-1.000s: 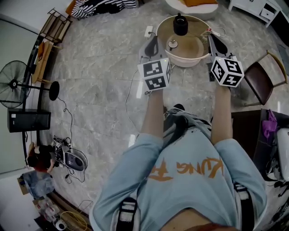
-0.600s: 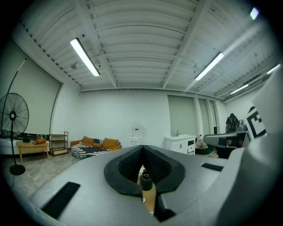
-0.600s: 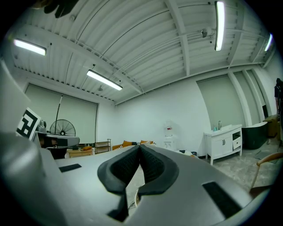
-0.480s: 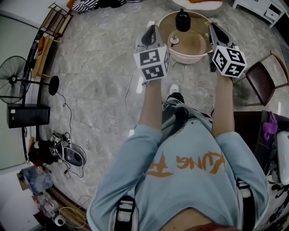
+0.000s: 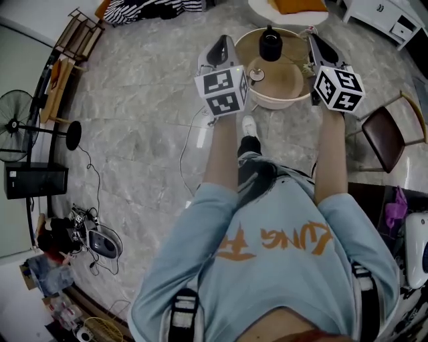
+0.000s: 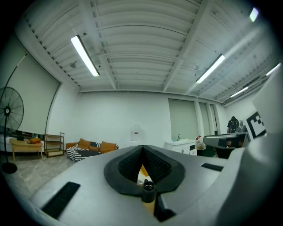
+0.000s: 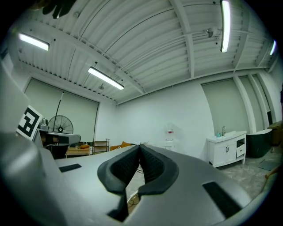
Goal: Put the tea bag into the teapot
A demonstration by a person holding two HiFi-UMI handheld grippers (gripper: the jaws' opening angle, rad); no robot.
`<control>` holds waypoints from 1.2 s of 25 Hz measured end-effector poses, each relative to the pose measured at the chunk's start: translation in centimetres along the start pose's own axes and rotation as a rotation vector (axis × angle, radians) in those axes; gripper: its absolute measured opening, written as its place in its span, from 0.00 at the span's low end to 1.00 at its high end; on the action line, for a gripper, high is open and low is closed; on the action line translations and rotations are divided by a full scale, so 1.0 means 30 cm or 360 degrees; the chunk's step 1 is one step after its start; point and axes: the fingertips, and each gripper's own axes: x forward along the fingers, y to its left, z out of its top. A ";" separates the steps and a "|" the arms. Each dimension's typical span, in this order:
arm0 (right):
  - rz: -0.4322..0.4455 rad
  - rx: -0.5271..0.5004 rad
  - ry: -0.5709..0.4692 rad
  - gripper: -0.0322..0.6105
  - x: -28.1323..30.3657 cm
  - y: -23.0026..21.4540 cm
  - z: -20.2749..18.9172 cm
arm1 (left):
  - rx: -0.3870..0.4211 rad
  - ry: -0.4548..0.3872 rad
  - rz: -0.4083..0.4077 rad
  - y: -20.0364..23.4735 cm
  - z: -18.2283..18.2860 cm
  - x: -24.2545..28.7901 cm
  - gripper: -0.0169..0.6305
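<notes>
A black teapot (image 5: 269,41) stands at the far side of a round wooden table (image 5: 295,81). A small round piece (image 5: 256,74) lies nearer on the tabletop. I cannot make out a tea bag for certain. My left gripper (image 5: 221,49) is held out level at the table's left edge, and my right gripper (image 5: 315,43) hangs over its right edge. In the left gripper view the left gripper (image 6: 141,148) is shut with nothing between its pads. The right gripper (image 7: 139,147) is likewise shut and empty in its own view.
A dark chair (image 5: 387,127) stands right of the table. A white power strip and cable (image 5: 201,133) lie on the marble floor at its left. A fan (image 5: 15,126) and a black box (image 5: 37,180) are far left, and a white cabinet (image 5: 381,16) at top right.
The person has stepped forward, so the floor has slid back in the head view. Both grippers sit a little higher and closer to the table, still shut.
</notes>
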 end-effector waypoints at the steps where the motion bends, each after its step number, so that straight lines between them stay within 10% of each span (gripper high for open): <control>1: -0.0017 0.0005 0.0005 0.07 0.029 -0.025 -0.009 | -0.0008 0.0011 -0.0001 0.010 -0.013 0.038 0.06; 11: -0.0113 0.0007 0.0151 0.07 0.334 -0.222 -0.165 | -0.0130 0.0219 -0.0090 0.052 -0.206 0.474 0.06; 16: -0.0100 0.0034 0.0302 0.07 0.576 -0.256 -0.284 | 0.0054 0.0349 -0.0191 0.087 -0.317 0.708 0.06; 30: -0.0005 -0.0128 0.0679 0.07 1.180 -0.281 -0.597 | 0.0014 0.0518 -0.0322 0.279 -0.591 1.271 0.06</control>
